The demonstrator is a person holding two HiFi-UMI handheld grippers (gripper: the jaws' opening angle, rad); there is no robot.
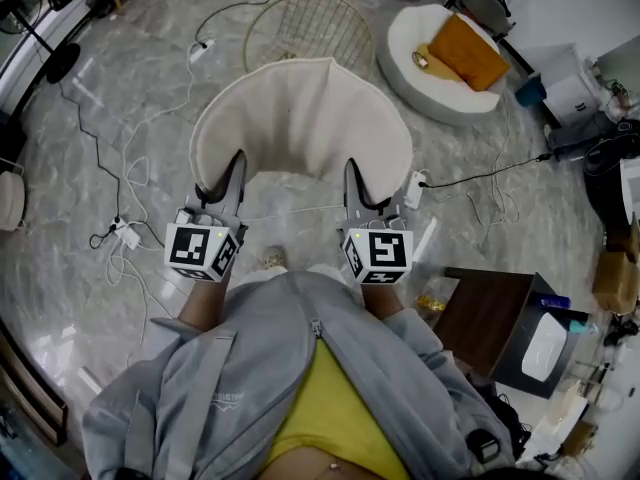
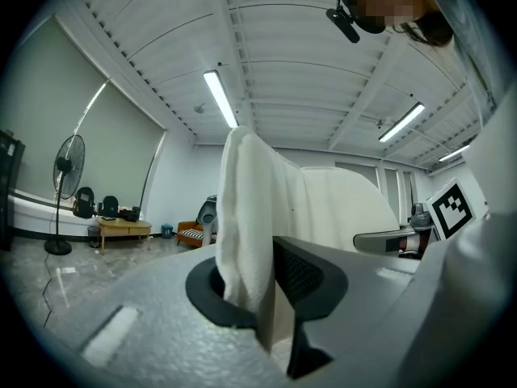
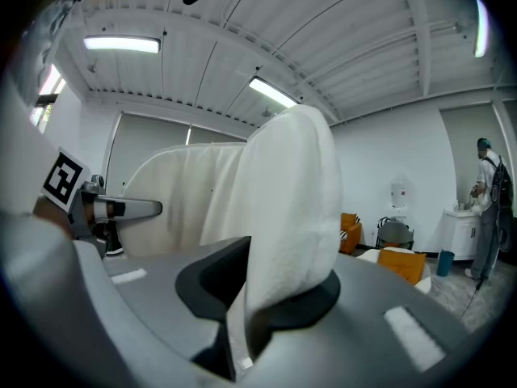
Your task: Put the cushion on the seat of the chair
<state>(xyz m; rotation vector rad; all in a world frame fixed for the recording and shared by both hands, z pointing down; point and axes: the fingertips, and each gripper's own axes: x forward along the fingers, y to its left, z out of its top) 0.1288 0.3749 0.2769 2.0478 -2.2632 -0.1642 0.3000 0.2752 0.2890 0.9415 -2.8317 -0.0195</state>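
Observation:
A cream, curved cushion (image 1: 300,118) hangs in front of me, held by its near edge at both ends. My left gripper (image 1: 236,160) is shut on its left end, my right gripper (image 1: 351,168) on its right end. In the left gripper view the plush cushion (image 2: 250,217) stands pinched between the jaws of the left gripper (image 2: 258,289). The right gripper view has the cushion (image 3: 283,200) clamped in the right gripper (image 3: 242,297). Beyond the cushion on the floor is a round gold wire chair (image 1: 308,30), its near part hidden by the cushion.
A white round seat (image 1: 420,78) with an orange pillow (image 1: 468,52) lies at the back right. Cables and a power strip (image 1: 127,234) run over the marble floor at left. A dark side table (image 1: 490,313) stands at right. A person (image 3: 487,208) stands far off.

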